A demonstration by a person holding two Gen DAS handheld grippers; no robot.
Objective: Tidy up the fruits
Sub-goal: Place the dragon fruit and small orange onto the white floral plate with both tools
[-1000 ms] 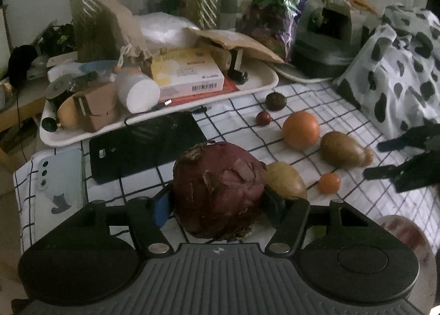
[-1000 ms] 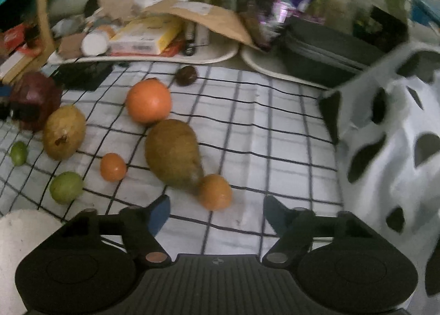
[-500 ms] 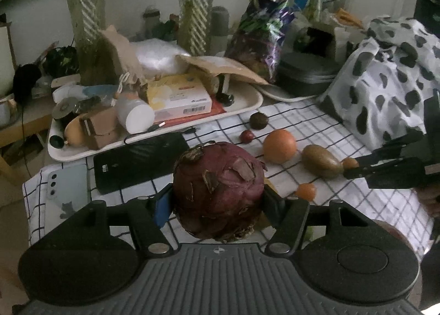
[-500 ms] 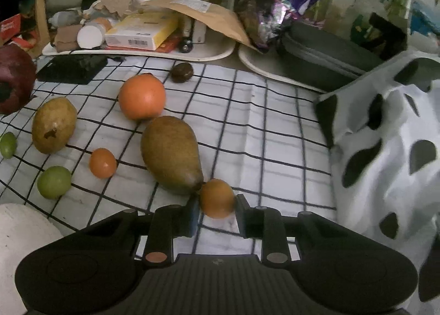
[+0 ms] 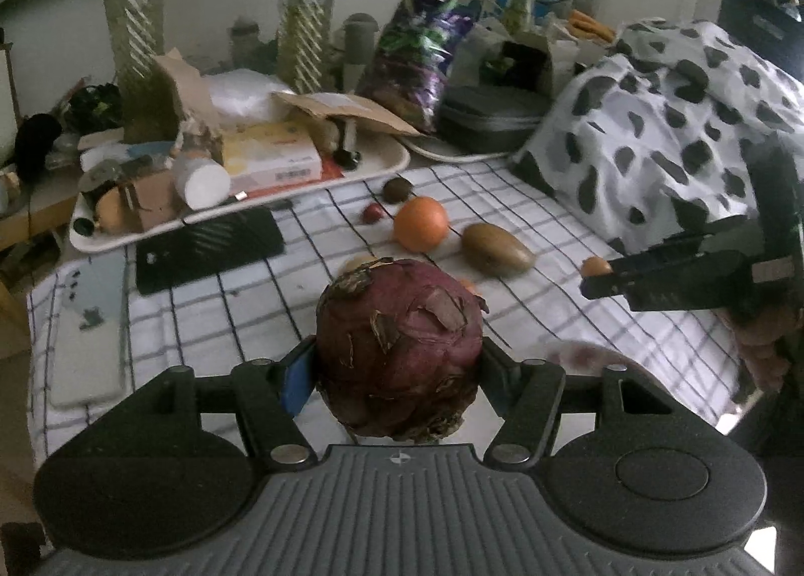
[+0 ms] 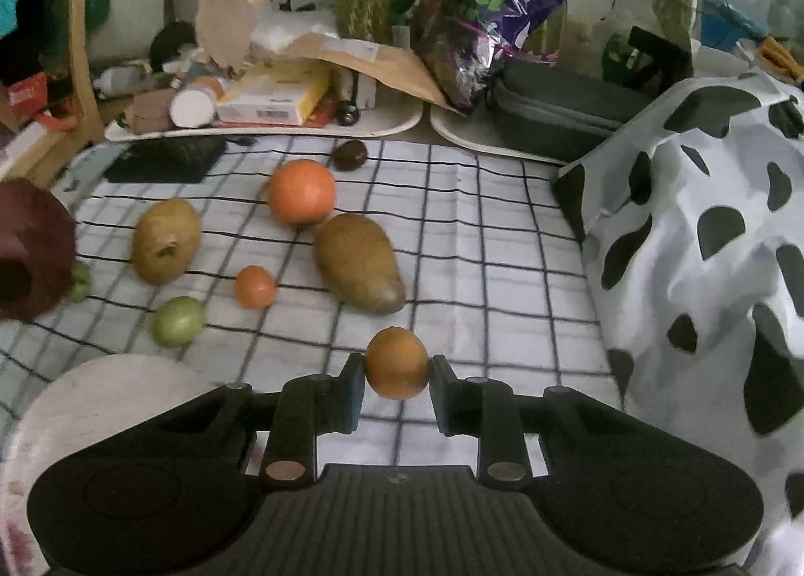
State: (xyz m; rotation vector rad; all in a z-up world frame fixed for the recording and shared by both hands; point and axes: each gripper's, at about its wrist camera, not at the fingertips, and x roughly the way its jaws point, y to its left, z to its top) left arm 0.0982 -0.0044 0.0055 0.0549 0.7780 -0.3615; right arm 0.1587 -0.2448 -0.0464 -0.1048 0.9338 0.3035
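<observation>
My left gripper (image 5: 399, 365) is shut on a large dark red fruit (image 5: 399, 350) and holds it above the checked cloth; the fruit also shows at the left edge of the right wrist view (image 6: 30, 249). My right gripper (image 6: 397, 385) is shut on a small orange fruit (image 6: 397, 362), lifted off the cloth; it also shows in the left wrist view (image 5: 595, 267). On the cloth lie a big orange (image 6: 300, 191), a brown oval fruit (image 6: 359, 262), a yellow-brown pear (image 6: 166, 239), a small orange fruit (image 6: 255, 285), a green fruit (image 6: 177, 319) and a dark fruit (image 6: 350, 155).
A white plate (image 6: 100, 390) sits at the near left. A cow-print cloth (image 6: 703, 224) rises on the right. Cluttered white trays (image 6: 261, 126) line the far edge. A black pad (image 5: 206, 244) and a phone (image 5: 88, 314) lie at the left.
My right gripper closed on the small orange fruit and lifted it off the cloth. My left gripper has risen and pulled back with the dark red fruit still in it.
</observation>
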